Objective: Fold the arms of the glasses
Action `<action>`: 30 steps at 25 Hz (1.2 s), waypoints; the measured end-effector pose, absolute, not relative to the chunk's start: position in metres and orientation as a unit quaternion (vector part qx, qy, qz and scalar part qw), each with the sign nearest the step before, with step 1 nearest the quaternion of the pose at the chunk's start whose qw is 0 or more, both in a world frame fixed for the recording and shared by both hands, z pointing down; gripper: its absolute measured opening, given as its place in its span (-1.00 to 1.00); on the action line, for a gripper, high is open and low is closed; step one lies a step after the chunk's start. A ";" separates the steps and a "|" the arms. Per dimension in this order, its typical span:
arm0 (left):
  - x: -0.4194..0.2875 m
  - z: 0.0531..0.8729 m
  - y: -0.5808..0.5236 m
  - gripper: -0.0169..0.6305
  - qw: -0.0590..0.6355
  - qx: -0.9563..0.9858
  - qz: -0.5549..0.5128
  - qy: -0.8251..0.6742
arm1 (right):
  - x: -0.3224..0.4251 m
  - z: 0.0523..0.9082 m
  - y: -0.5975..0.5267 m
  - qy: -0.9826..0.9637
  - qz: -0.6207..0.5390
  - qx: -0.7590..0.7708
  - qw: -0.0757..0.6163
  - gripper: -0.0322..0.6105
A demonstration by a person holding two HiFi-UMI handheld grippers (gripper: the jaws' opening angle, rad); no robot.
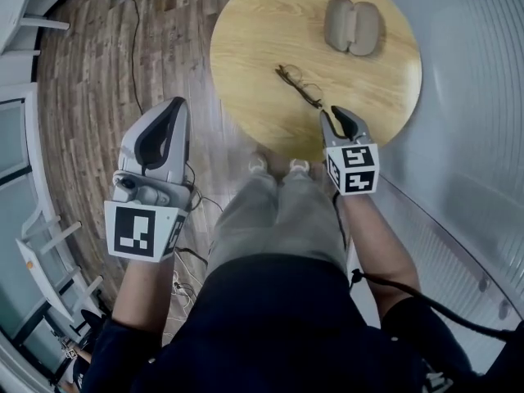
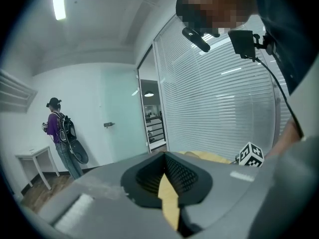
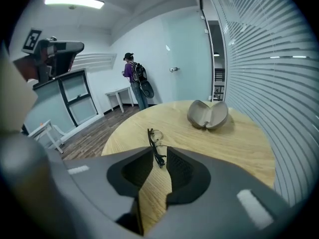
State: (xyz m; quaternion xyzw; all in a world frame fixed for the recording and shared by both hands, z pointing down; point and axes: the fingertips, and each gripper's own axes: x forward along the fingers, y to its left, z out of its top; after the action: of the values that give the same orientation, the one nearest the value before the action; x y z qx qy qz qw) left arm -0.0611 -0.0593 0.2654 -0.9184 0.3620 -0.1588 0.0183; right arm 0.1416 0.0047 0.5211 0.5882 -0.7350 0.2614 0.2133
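Observation:
Thin dark-framed glasses (image 1: 299, 87) lie on the round wooden table (image 1: 246, 47), their arms stretched toward the near edge. My right gripper (image 1: 337, 115) hovers at that near edge, just behind the glasses. In the right gripper view the near end of the glasses (image 3: 155, 146) sits right at the tips of my right gripper (image 3: 159, 151), whose jaws stand apart with bare wood showing between them. My left gripper (image 1: 176, 102) is off the table to the left, above the floor. In its own view the left gripper (image 2: 164, 156) has its tips together and holds nothing.
An open grey glasses case (image 1: 354, 24) rests at the far side of the table (image 3: 239, 148). A glass wall with blinds (image 3: 264, 73) runs along the right. A person with a backpack (image 3: 134, 78) stands by a white desk (image 3: 119, 96) far across the room.

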 end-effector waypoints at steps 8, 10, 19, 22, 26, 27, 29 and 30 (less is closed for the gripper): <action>-0.054 0.216 -0.063 -0.94 0.042 -0.929 -0.112 0.351 | 0.144 0.461 0.006 -0.741 0.232 0.597 0.204 -0.61; -0.057 0.200 -0.062 -0.94 0.050 -0.928 -0.104 0.354 | 0.141 0.439 0.007 -0.745 0.219 0.597 0.200 -0.62; -0.057 0.153 -0.061 -0.94 0.069 -0.931 -0.067 0.352 | 0.140 0.345 0.010 -0.767 0.156 0.602 0.160 -0.62; -0.057 0.137 -0.063 -0.94 0.076 -0.931 -0.058 0.353 | 0.146 0.312 0.010 -0.770 0.133 0.606 0.148 -0.62; -0.050 0.116 -0.065 -0.94 0.089 -0.931 -0.040 0.351 | 0.149 0.272 0.012 -0.778 0.106 0.606 0.123 -0.62; -0.047 0.110 -0.064 -0.94 0.093 -0.932 -0.034 0.348 | 0.150 0.265 0.014 -0.779 0.100 0.607 0.120 -0.62; -0.042 0.098 -0.062 -0.94 0.104 -0.934 -0.023 0.341 | 0.151 0.252 0.018 -0.779 0.085 0.611 0.114 -0.62; -0.041 0.091 -0.061 -0.94 0.109 -0.934 -0.018 0.339 | 0.152 0.245 0.020 -0.777 0.078 0.615 0.110 -0.62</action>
State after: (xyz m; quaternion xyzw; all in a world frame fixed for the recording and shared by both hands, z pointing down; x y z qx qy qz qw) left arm -0.0406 -0.0607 0.0912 -0.9344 0.3387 -0.0176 0.1094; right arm 0.1520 0.0198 0.2451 0.6146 -0.7773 0.0777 0.1096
